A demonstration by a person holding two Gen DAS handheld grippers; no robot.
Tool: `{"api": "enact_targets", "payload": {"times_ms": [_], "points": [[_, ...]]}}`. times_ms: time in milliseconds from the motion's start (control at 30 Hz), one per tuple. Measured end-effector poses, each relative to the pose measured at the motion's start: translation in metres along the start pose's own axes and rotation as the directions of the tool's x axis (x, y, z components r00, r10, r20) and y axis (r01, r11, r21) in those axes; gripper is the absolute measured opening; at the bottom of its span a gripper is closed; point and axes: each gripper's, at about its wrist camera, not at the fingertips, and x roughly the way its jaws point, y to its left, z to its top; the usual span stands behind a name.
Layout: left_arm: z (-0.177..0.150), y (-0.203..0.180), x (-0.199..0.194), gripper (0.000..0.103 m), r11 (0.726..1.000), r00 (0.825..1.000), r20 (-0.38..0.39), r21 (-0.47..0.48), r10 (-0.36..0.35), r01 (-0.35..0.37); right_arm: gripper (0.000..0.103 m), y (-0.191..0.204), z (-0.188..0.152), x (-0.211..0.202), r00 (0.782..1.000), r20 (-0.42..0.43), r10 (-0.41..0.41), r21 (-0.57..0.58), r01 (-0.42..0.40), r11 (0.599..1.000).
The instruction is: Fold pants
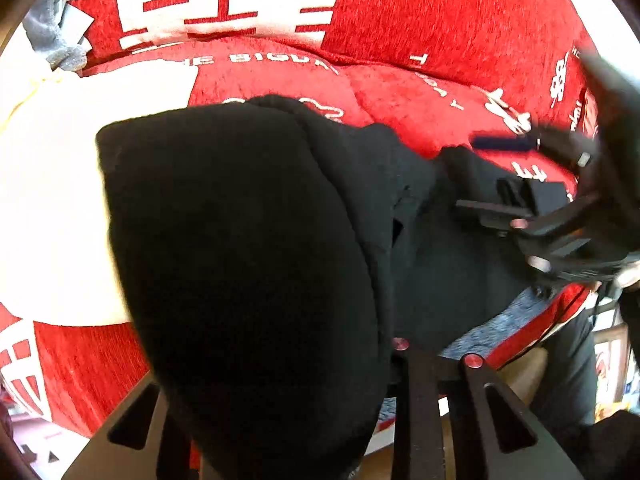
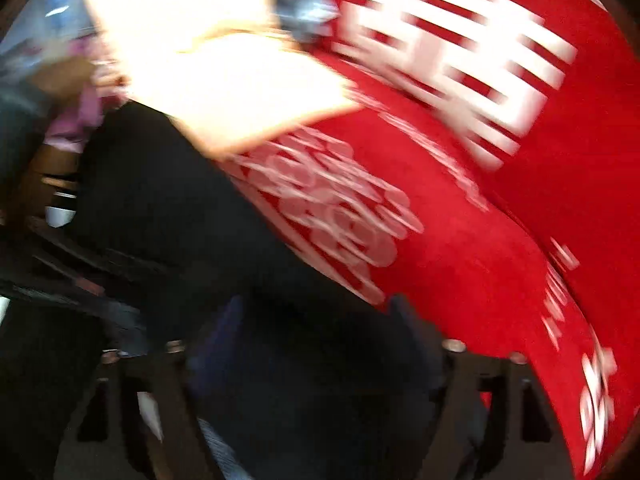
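**Mid-fold, both grippers on the black pants**

Left gripper (image 1: 320,420): jaws buried under a thick drape of black pants (image 1: 248,240). Cloth hangs over the left jaw and fills the gap, so it looks pinched on fabric, but the contact itself is hidden; can't tell for sure.

Right gripper (image 2: 316,380): its own view is heavily motion-blurred. Jaws stand apart with dark cloth bunched between them. From the left wrist view it sits over the right part of the pants with a tip at the cloth. Whether it's clamping or just resting there, can't tell.

Pants lie on the red sofa cover (image 1: 400,20) with white lettering, across the seat near its front edge, one part lifted toward the left camera. A white cloth (image 1: 52,200) lies just beside them toward the left end of the seat; grey item (image 1: 52,36) at the back-left corner.

Handling, my read: soft, thick knit, limp, moderately heavy for fabric. No stiffness, so it'll sag and bunch from any single grip point. Not slippery, and the chenille-like cover will drag on it. Best to grab at the waistband or hem, through all layers, two points well apart to keep the edge taut.
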Motion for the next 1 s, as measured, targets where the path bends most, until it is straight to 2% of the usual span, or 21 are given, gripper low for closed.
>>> {"api": "enact_targets", "payload": {"times_ms": [67,133,167,200,300,400,500,567,633,700,767,867,900,933,1000], "points": [[0.002,-0.007,-0.005,0.031,1.0,1.0,-0.014,-0.019,-0.008,0.007,0.081,-0.025,-0.024,0.019,0.993,-0.08,-0.086,0.118,0.095,0.988],[0.006,-0.014,-0.009,0.031,1.0,1.0,-0.018,-0.024,-0.007,0.006,0.08,-0.038,-0.046,0.034,0.988,-0.137,-0.065,0.213,0.094,0.972],[0.003,-0.015,-0.014,0.031,1.0,1.0,-0.019,-0.025,-0.007,0.006,0.081,-0.035,-0.054,0.03,0.993,-0.092,-0.074,0.225,0.093,0.97],[0.004,-0.019,-0.019,0.031,1.0,1.0,-0.022,-0.025,-0.01,0.009,0.081,-0.028,-0.059,0.025,0.995,-0.069,-0.078,0.208,0.091,0.974],[0.009,-0.03,-0.027,0.031,1.0,0.999,-0.032,-0.027,-0.013,0.012,0.086,0.008,-0.072,0.017,0.995,-0.081,-0.053,0.118,0.062,0.991],[0.014,-0.049,-0.035,0.031,1.0,1.0,-0.018,0.011,0.002,-0.002,0.089,0.04,-0.092,0.007,0.997,-0.071,-0.039,0.041,0.042,0.998],[0.019,-0.075,-0.044,0.03,0.998,1.0,-0.005,0.054,0.01,-0.01,0.089,0.044,-0.114,-0.012,0.999,-0.05,0.01,0.047,-0.008,0.999],[0.025,-0.096,-0.049,0.028,0.997,1.0,0.005,0.081,0.01,-0.01,0.089,0.026,-0.126,-0.036,1.0,0.019,-0.007,0.125,0.005,0.992],[0.035,-0.122,-0.052,0.028,0.994,1.0,0.012,0.106,0.001,-0.002,0.089,-0.003,-0.14,-0.054,0.996,0.068,-0.057,0.234,0.04,0.971],[0.045,-0.147,-0.052,0.027,0.991,1.0,0.015,0.137,0.0,-0.002,0.089,-0.046,-0.158,-0.069,0.988,0.076,-0.134,0.374,0.096,0.922],[0.054,-0.175,-0.044,0.027,0.985,1.0,0.001,0.171,0.018,-0.017,0.089,-0.078,-0.173,-0.071,0.983,0.04,-0.18,0.458,0.142,0.877],[0.063,-0.214,-0.029,0.027,0.974,0.999,-0.015,0.225,0.039,-0.034,0.09,-0.114,-0.2,-0.054,0.971,-0.109,-0.213,0.518,0.238,0.822],[0.066,-0.227,-0.02,0.027,0.971,0.999,-0.032,0.236,0.04,-0.032,0.09,-0.119,-0.206,-0.048,0.975,-0.108,-0.194,0.521,0.222,0.824],[0.067,-0.234,-0.016,0.026,0.971,0.998,-0.046,0.239,0.041,-0.029,0.091,-0.118,-0.209,-0.049,0.978,-0.073,-0.195,0.521,0.204,0.828],[0.071,-0.248,-0.005,0.026,0.969,0.996,-0.07,0.244,0.048,-0.03,0.091,-0.116,-0.209,-0.053,0.978,-0.068,-0.196,0.502,0.204,0.841]]}}
